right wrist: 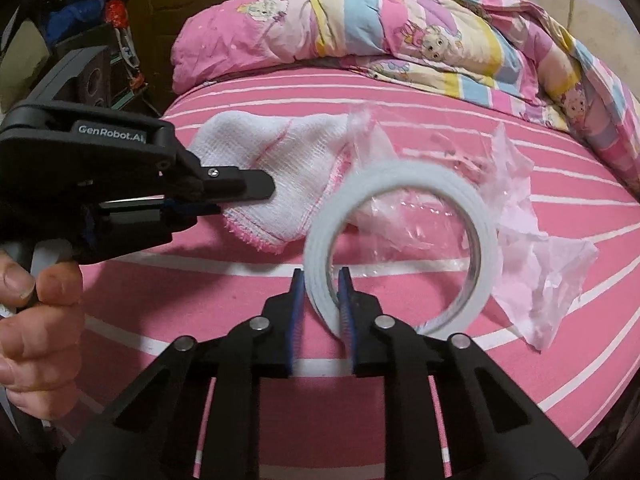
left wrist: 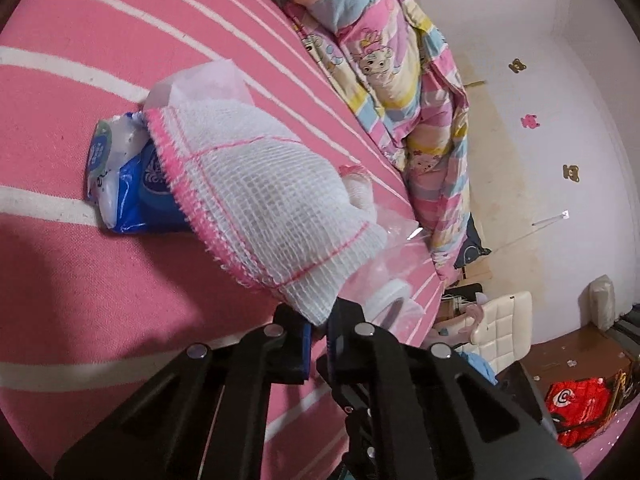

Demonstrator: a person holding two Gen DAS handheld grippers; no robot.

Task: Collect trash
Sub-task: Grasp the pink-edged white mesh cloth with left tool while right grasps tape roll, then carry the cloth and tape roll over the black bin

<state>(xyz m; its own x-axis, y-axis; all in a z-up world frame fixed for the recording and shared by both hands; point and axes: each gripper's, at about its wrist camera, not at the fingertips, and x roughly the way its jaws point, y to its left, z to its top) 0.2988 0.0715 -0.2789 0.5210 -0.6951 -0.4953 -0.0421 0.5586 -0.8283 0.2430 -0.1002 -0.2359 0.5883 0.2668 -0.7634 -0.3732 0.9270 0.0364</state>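
Two hand-held grippers worked over a bed (right wrist: 400, 380) covered in a pink sheet with white stripes. The left gripper (left wrist: 318, 326) had its jaws together on the near corner of a white mesh cloth (left wrist: 264, 200) edged in pink; the cloth ran away from the jaws toward the far left, draped over a blue and white wrapper (left wrist: 124, 184) lying on the sheet. In the right wrist view the same left gripper (right wrist: 256, 192) reached in from the left, held by a person's hand (right wrist: 36, 312), with its tip at the cloth (right wrist: 272, 160). The right gripper (right wrist: 322, 300) had its jaws clamped on the near rim of a white roll of tape (right wrist: 400, 248), one jaw outside the ring and one inside. The roll stood tilted up from the sheet, its open ring facing the camera and rising away from the jaws toward the far right. Crumpled clear plastic wrap (right wrist: 532, 264) lay just behind and to the right of the roll, touching it, and nearer to the right gripper than to the left. A bunched cartoon-print quilt (right wrist: 400, 32) lay along the far side of the bed. Both pieces appeared gripped and ready to be lifted; no bin was in view in either picture.
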